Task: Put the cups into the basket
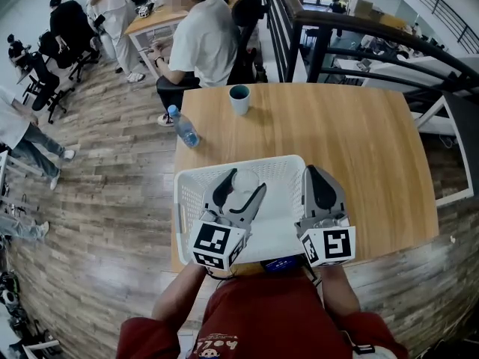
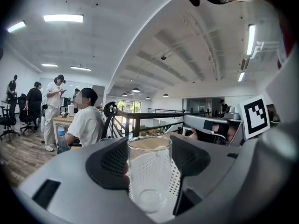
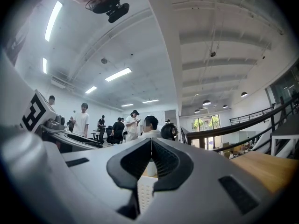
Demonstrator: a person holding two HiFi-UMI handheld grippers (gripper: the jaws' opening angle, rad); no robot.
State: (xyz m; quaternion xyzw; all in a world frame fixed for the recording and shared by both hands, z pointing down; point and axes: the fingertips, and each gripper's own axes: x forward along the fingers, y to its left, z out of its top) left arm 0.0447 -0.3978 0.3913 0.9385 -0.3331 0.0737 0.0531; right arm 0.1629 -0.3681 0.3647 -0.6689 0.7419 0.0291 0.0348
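**Glass cup gripped over the basket at the table's near edge**

Nearest the person, a white perforated plastic basket [image 1: 224, 166] sits against the near edge of the wooden table [image 1: 337, 140], toward its left corner. The left gripper [image 1: 241, 185] reaches in over the basket, its jaws clamped on a clear, straight-walled glass cup [image 1: 244, 181]. In the left gripper view the cup [image 2: 149, 171] stands between the dark pads [image 2: 112, 164]. It is empty and see-through, with a thick round base, and the basket's dotted wall [image 2: 176, 183] shows through it. The cup is upright, its long axis vertical, with the mouth up and the base down. It is held within the far-left part of the basket; whether its base touches the basket floor cannot be told.

The right gripper [image 1: 310, 169] lies over the basket's right rim, its jaws pressed together on nothing [image 3: 150, 148].

Farther off, a clear plastic bottle with a blue cap [image 1: 184, 127] stands at the table's left edge. A teal cup [image 1: 239, 99] stands upright, mouth up, near the far edge. Beyond that edge sits a person in a white shirt [image 1: 202, 43].
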